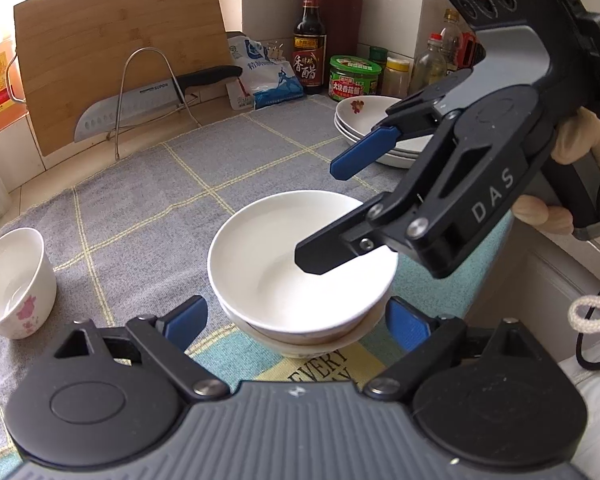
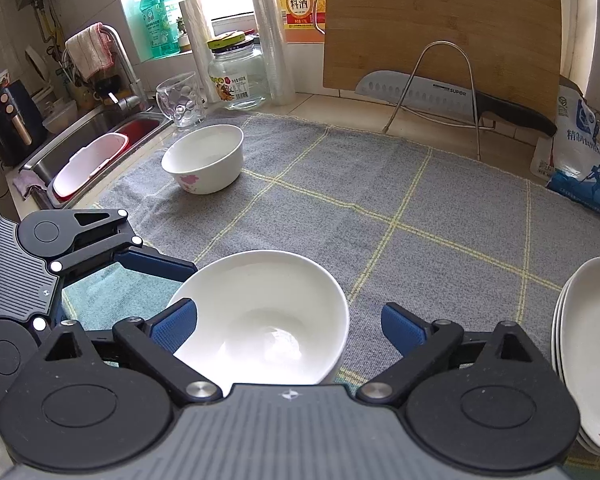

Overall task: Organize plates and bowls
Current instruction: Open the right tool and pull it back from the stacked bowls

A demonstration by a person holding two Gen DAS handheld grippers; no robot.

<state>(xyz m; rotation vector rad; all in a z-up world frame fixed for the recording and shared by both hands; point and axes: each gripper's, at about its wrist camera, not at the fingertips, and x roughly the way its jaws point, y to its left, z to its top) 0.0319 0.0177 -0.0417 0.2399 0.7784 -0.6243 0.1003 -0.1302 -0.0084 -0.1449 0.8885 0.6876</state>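
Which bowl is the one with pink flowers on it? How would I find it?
Start at the sink on the left of the counter. Right beside it, on the near corner of the grey cloth, a bowl stands alone just in front of the glass mug. Unlike the plain white stacked bowls nearer the tools, it has pink flowers on its side.

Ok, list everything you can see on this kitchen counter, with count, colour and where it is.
stacked bowls: at least two, white, front of mat
flowered bowl: one, white with pink, mat's sink-side edge
plates: a stack, white, opposite side of mat
mat: one, grey checked, on counter
cutting board: one, wooden, leaning at back
knife: one, black-handled, in wire rack
glass mug: one, clear, beside sink
jar: one, clear, behind mug
left gripper: open, flanking stack
right gripper: open, one finger inside top bowl
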